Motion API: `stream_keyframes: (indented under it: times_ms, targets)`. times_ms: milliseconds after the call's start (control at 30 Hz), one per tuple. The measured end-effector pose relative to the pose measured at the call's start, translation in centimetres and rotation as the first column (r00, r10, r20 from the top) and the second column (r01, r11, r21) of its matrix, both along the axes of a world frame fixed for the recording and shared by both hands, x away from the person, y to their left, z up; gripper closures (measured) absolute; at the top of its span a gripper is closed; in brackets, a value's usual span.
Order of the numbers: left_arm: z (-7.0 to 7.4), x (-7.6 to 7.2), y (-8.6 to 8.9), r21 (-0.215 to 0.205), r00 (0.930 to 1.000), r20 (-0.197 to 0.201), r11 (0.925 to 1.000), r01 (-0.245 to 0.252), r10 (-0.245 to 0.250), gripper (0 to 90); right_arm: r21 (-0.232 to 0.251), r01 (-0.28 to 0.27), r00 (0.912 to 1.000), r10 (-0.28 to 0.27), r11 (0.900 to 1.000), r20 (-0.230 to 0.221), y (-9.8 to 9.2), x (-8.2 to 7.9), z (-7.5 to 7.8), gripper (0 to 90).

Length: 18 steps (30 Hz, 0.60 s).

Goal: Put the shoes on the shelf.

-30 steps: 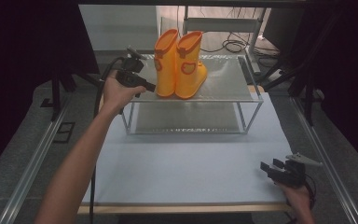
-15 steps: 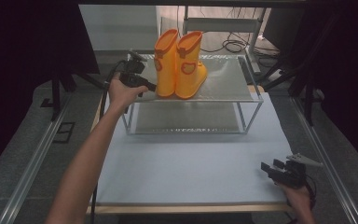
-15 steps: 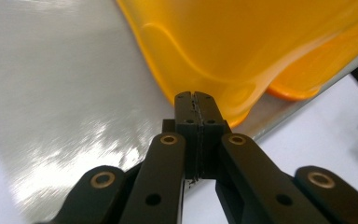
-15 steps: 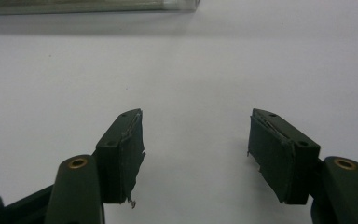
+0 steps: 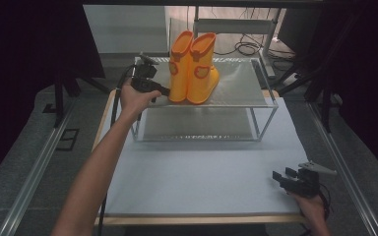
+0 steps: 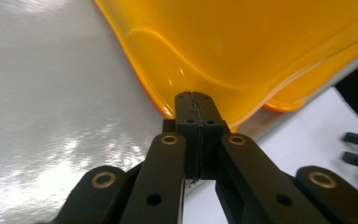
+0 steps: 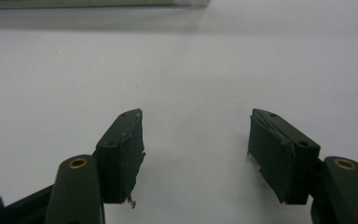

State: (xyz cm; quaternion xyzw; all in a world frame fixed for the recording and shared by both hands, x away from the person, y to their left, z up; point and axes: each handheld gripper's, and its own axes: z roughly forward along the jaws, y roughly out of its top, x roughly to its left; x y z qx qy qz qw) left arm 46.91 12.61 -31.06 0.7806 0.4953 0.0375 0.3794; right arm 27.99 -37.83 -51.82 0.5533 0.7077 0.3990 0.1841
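— Where are the orange boots [image 5: 193, 69] seen?
— Upright on the rack's top shelf [image 5: 241, 83]. The left gripper [image 5: 163, 91] is closed at the boot's heel, nothing clamped; the right gripper [image 5: 281, 178] is held open over the desk [image 5: 197, 172].

metal shelf rack [image 5: 263, 101], pale table [image 5: 202, 172], floor cables [image 5: 246, 48]

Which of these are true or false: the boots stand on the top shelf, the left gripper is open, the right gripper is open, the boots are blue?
The boots stand on the rack's top shelf: true.
The left gripper is open: false, its jaws are shut, at the foot of a boot.
The right gripper is open: true, with nothing between its jaws, over the table.
The boots are blue: false, they are orange.
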Motion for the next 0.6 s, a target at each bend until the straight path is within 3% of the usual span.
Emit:
stream_keyframes:
  times_ms: [267, 600]
  targets:
    - [0.4, -0.2, -2.3, -0.004, 0.9988, 0.003, 0.9988, 0.050, -0.050, 89.9, 0.010, 0.005, 0.9999, -0.005, 1.000, 0.009, -0.1, 0.0, 0.1, 35.0]
    - [0.3, -0.2, -4.7, -0.020, 0.9972, 0.007, 0.9970, 0.075, -0.075, 89.9, 0.010, -0.001, 0.9999, 0.001, 1.000, 0.011, 0.0, -0.1, 0.2, 35.0]
